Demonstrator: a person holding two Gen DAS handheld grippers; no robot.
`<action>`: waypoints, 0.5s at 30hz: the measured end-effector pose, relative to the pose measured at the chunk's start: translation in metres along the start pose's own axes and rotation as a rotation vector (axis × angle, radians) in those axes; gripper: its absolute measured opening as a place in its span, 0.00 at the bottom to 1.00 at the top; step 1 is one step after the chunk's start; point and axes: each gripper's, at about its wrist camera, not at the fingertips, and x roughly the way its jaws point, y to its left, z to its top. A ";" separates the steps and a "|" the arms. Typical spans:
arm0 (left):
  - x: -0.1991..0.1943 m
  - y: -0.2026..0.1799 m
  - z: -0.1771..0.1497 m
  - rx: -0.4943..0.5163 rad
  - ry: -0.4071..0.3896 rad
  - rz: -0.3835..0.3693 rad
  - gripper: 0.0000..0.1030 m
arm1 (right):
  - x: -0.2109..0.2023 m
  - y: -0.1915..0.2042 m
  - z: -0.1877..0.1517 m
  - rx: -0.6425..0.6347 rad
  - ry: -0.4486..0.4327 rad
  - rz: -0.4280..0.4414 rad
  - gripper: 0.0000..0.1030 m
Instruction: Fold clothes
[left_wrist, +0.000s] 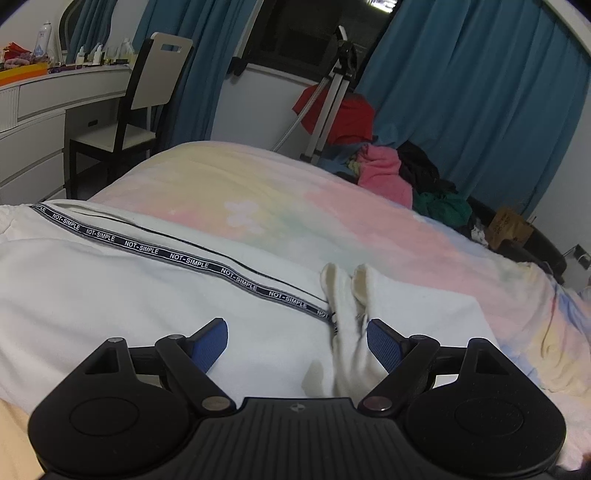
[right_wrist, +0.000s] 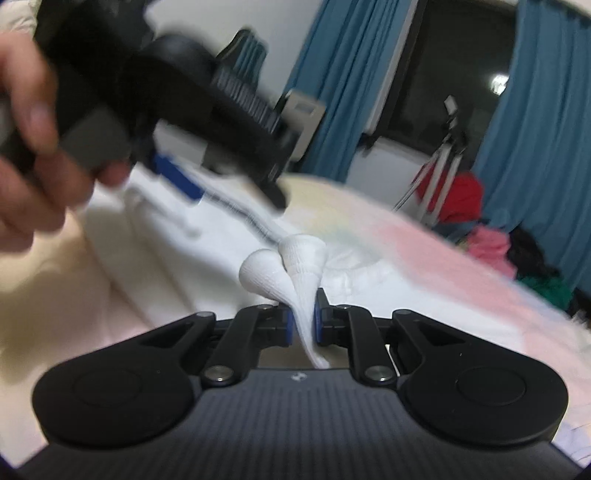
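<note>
Right wrist view is showing the right gripper (right_wrist: 303, 317) pinching a bunch of white ribbed fabric, which looks like the cuff end of the white garment (left_wrist: 110, 295) lying across the pastel bedspread (left_wrist: 295, 206). Its blue pads are squeezing tight on that cuff (right_wrist: 291, 269), and two loops of it are puffing out above the jaws. From the left wrist view, the left gripper (left_wrist: 297, 341) is hovering wide open just over the same garment, gripping nothing, with the cuff loops poking up near its right pad (left_wrist: 384, 347).

What's worrying me: the right one is only holding a thin bunched strip, so if it pulls hard the ribbing could be slipping out, or it's dragging the whole garment sideways and wrecking whatever is already lying flat. The printed tape trim (left_wrist: 184, 260) running along the garment is sitting right by the cuff too, so the left jaws closing here could be catching the trim or the bedspread underneath instead of one clean layer. Also the two grippers are hanging really close together in the right wrist view, with the person's hand (right_wrist: 29, 147) right there, so bumping is looking possible.
</note>
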 end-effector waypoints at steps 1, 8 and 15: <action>-0.001 -0.001 0.000 0.000 -0.003 -0.005 0.82 | 0.005 0.001 -0.003 -0.004 0.021 0.013 0.14; -0.012 -0.010 -0.007 0.028 -0.025 -0.089 0.80 | -0.004 -0.019 0.014 0.158 0.106 0.127 0.54; -0.007 -0.032 -0.023 0.134 0.017 -0.199 0.67 | -0.059 -0.071 0.009 0.519 0.116 0.181 0.65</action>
